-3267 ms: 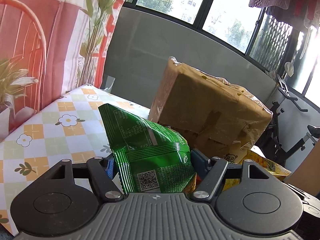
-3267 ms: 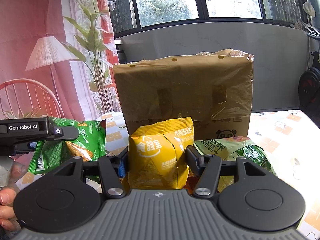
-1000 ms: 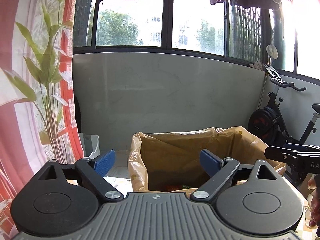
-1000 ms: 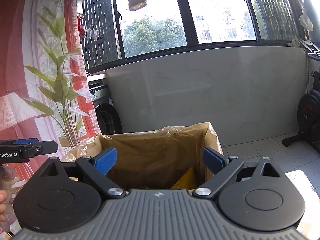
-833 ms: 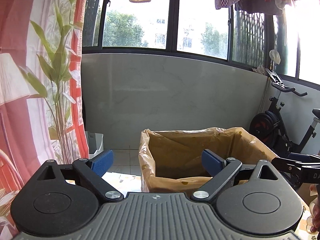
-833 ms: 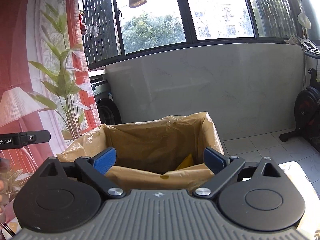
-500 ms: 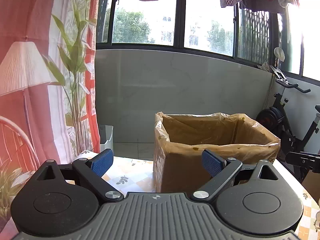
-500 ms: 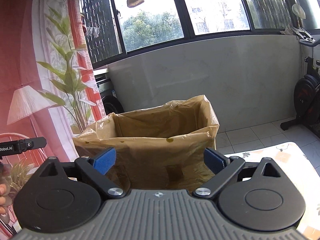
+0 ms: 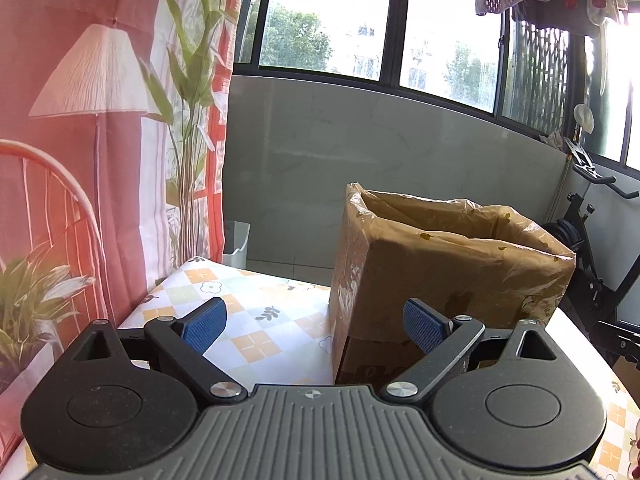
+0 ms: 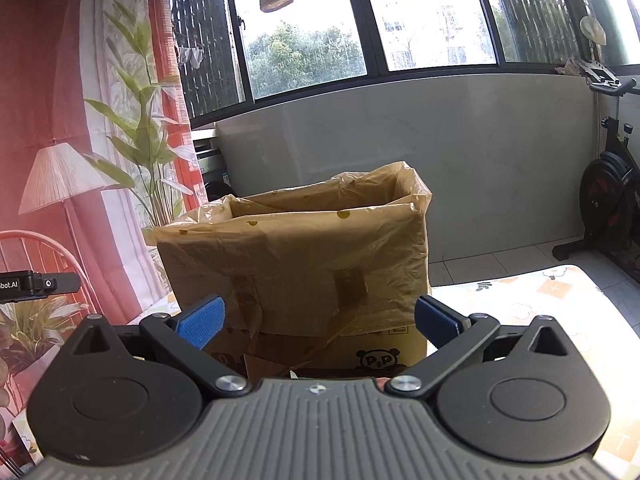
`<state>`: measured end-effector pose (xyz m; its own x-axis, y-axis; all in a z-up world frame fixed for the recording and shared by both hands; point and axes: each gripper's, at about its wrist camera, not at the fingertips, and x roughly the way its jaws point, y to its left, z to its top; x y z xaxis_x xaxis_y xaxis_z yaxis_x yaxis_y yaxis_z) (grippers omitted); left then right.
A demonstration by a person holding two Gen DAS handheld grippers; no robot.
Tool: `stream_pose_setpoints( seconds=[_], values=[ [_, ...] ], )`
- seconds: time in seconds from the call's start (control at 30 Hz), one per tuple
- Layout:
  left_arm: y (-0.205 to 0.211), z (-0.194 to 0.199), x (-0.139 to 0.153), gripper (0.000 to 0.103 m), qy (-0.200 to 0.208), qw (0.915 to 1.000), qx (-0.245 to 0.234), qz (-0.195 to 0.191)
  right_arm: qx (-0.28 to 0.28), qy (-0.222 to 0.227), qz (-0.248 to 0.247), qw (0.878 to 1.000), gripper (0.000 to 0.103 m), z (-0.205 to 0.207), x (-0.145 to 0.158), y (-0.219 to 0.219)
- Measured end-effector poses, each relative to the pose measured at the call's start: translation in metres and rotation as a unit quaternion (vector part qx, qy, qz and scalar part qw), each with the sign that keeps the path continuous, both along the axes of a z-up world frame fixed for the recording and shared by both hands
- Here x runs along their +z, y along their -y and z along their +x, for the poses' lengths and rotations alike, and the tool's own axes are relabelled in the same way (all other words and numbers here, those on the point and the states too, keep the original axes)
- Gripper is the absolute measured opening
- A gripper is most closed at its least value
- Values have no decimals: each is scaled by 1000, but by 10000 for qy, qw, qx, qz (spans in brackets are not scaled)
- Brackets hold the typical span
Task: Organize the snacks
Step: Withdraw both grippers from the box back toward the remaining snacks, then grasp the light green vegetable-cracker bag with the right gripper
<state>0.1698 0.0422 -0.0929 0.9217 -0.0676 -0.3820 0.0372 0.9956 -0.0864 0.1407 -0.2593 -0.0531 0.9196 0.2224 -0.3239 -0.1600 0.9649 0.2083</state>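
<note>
A cardboard box lined with a brown plastic bag point(image 9: 444, 276) stands on the table, ahead and to the right in the left wrist view and straight ahead in the right wrist view point(image 10: 304, 256). Its inside is hidden from both views, and no snack packs show. My left gripper point(image 9: 316, 322) is open and empty, near the box's left corner. My right gripper point(image 10: 318, 320) is open and empty, in front of the box's near wall. The left gripper's body also shows at the left edge of the right wrist view point(image 10: 36, 284).
The table has a checked flower-print cloth point(image 9: 256, 316), also at the right in the right wrist view point(image 10: 536, 304). A red printed curtain point(image 9: 80, 160) hangs at the left. An exercise bike point(image 10: 612, 200) stands at the right, behind the table. A grey wall and windows lie behind.
Both grippers held snack packs 3.3 s ago; since then they are open and empty. Over the last second both have dropped from above the box's opening and drawn back to its near side.
</note>
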Motion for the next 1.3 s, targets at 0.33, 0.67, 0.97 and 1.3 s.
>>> stream_pose_setpoints(
  seconds=[0.33, 0.67, 0.97, 1.3],
  values=[
    [7, -15, -24, 96, 102, 9999, 64, 86, -281, -5, 340, 9990, 103, -31, -27, 2],
    [12, -22, -52, 96, -137, 9999, -65, 67, -545, -48, 112, 9984, 103, -49, -46, 12],
    [15, -30, -71, 96, -306, 9994, -70, 156, -559, -454, 26, 9974, 103, -59, -70, 5],
    [15, -30, -76, 95, -366, 9991, -128, 161, -96, -621, -965, 9933, 103, -35, -69, -10]
  ],
)
